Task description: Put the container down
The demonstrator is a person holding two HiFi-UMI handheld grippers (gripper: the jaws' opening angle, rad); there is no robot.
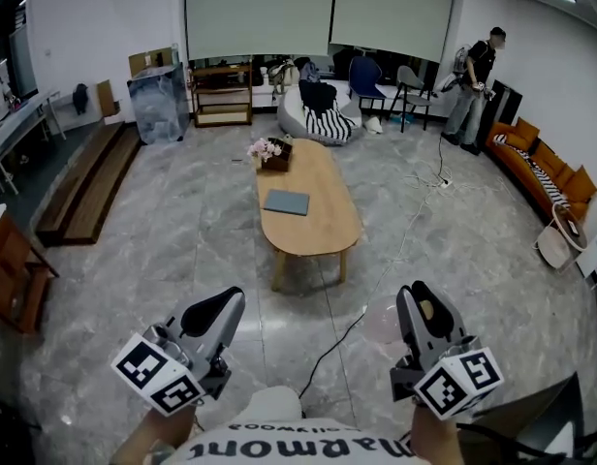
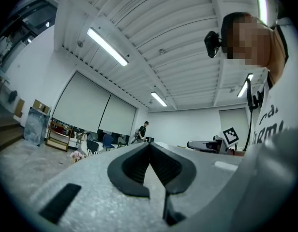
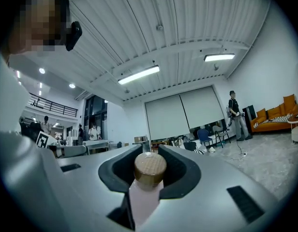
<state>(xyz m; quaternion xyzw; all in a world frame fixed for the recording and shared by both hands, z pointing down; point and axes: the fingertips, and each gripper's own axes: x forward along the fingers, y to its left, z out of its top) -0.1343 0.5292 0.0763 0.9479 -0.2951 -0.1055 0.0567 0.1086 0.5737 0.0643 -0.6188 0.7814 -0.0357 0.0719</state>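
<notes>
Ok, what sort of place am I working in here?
Probably an open lounge or studio space in an office: a low oval wooden table on a marble-look floor, an orange sofa by the right wall, and big roll-down screens at the far end.

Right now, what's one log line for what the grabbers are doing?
left gripper: shut, empty | right gripper: shut on container | container: wooden lid, not put down yet | table: ahead
</notes>
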